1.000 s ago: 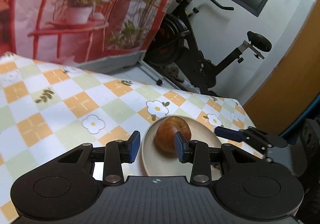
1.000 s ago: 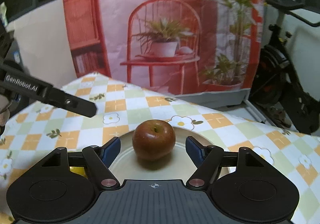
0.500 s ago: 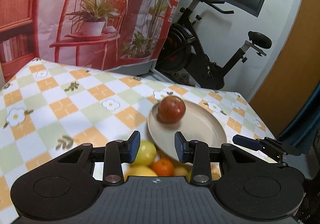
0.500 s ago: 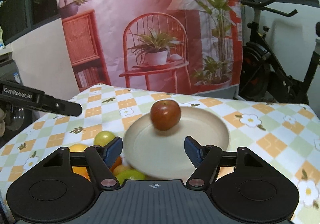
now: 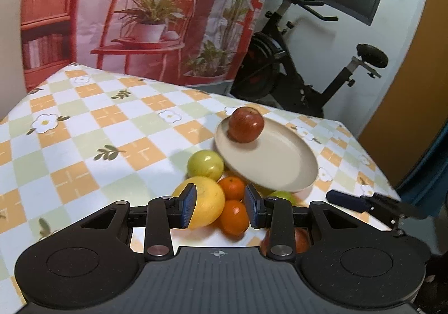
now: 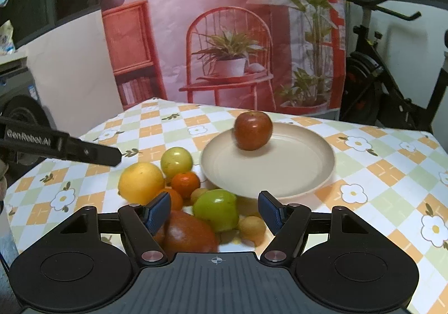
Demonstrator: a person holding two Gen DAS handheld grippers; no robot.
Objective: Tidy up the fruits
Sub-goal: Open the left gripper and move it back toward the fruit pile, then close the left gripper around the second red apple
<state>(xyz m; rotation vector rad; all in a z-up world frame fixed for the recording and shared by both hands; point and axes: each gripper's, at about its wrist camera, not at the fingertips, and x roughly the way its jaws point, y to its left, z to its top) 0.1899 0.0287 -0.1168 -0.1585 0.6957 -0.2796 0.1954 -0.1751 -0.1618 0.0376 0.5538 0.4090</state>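
Both grippers have drawn back from the plate since the earlier frames, where the red apple filled the near view, so the pile of loose fruit now shows in front of them. That apple sits on the far side of the cream plate, the only fruit on it, which suggests the sorting has barely begun. Everything else lies on the checked tablecloth just beside the plate's near-left rim: a large yellow citrus, a yellow-green fruit, two oranges one behind the other, a green apple, a dark red fruit close under the right gripper, and a couple of small yellowish ones. The left gripper has its fingers a narrow gap apart with nothing between them; the fruit seen through the gap lies beyond. The right gripper stands wider, also empty. Judging by this, one piece is placed and the whole heap is left to move.
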